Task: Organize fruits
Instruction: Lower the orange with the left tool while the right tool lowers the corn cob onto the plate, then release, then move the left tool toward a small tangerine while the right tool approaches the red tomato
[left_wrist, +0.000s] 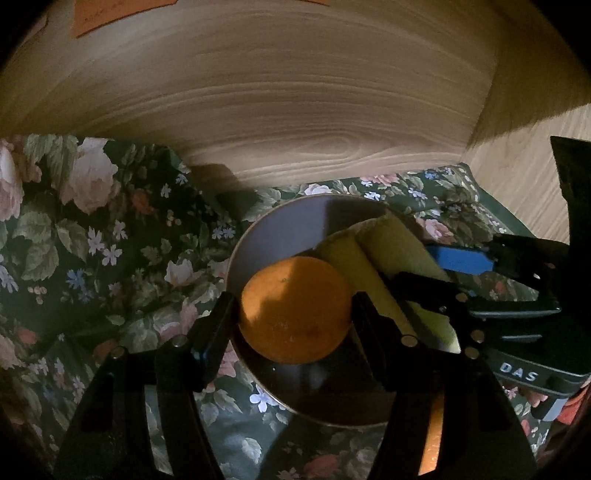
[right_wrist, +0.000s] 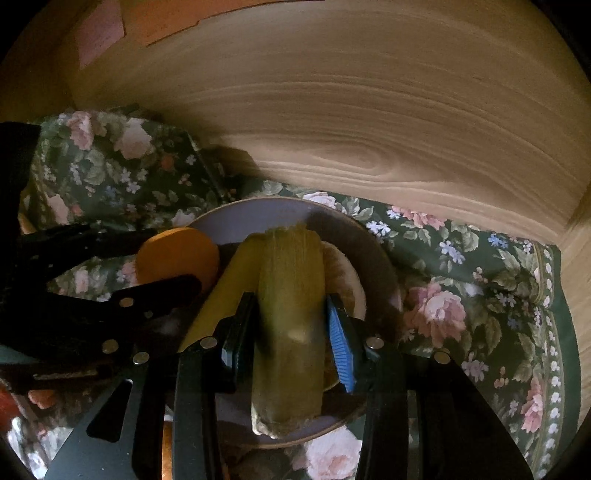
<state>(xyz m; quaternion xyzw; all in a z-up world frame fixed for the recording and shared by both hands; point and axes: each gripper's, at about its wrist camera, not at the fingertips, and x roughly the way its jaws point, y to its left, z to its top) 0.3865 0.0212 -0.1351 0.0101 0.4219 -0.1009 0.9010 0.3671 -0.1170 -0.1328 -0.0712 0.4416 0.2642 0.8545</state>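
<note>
My left gripper (left_wrist: 293, 314) clenched the orange (left_wrist: 294, 309) over the plate (left_wrist: 266, 225); my right gripper (right_wrist: 291, 325) clasped a husked corn (right_wrist: 290, 295) above it; risk: grippers colliding, fruit rolling off the rim; wooden wall (left_wrist: 295, 110) close behind, tablecloth (left_wrist: 92, 240) open leftward.

We see dim, warm light falling on the wood panel (left_wrist: 280, 92) across the upper frame; lower halves sit in deep shadow (corners vignetted black), fisheye bending the grain, slight blur throughout.
</note>
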